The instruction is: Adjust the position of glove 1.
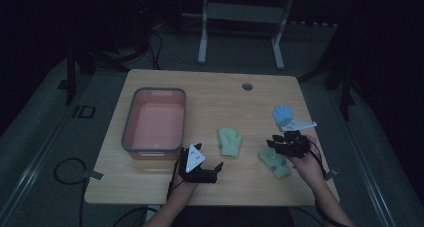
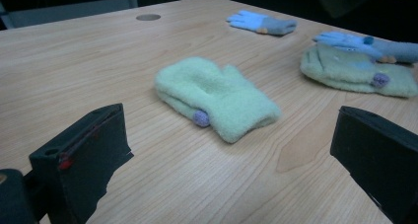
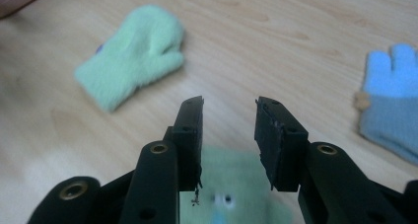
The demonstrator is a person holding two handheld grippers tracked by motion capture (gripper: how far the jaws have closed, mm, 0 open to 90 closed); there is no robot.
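Observation:
A light green mitten [image 1: 230, 142] [image 2: 217, 98] [image 3: 130, 56] lies flat mid-table. A second green mitten [image 1: 275, 163] [image 2: 355, 71] [image 3: 231, 194] lies near the front right, and a blue glove [image 2: 347, 39] rests along its far side. Another blue glove [image 1: 283, 114] [image 2: 261, 22] [image 3: 389, 95] lies farther back on the right. My left gripper [image 1: 210, 159] [image 2: 231, 113] sits low near the front edge, facing the middle mitten, jaws wide open and empty. My right gripper [image 1: 275, 143] [image 3: 229, 103] hovers over the second mitten, jaws partly apart with nothing between them.
A pink bin [image 1: 129, 122] with a grey rim stands on the left half of the wooden table [image 1: 220, 97] and looks empty. A round cable hole [image 1: 247, 86] sits near the far edge. Cables lie on the floor around the table.

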